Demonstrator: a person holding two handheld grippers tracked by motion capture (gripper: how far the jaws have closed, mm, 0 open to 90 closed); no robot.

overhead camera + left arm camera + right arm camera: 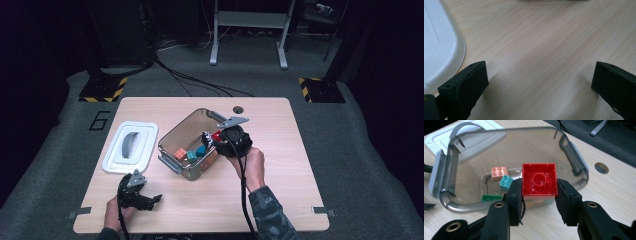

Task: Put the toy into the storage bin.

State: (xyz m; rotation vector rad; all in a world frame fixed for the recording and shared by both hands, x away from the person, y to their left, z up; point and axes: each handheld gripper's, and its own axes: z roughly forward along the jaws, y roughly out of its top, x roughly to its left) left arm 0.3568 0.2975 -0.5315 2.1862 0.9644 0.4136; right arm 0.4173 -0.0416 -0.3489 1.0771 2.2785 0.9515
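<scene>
Red brick (539, 180), underside up in right tool (539, 195), over bin (574, 157).

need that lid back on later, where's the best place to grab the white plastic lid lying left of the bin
Probably the grey arched handle in the middle of the white plastic lid, taken from straight above. The lid lies flat on the wooden table, so its thin rim offers little, while the raised handle gives two sides for the jaws.
</scene>
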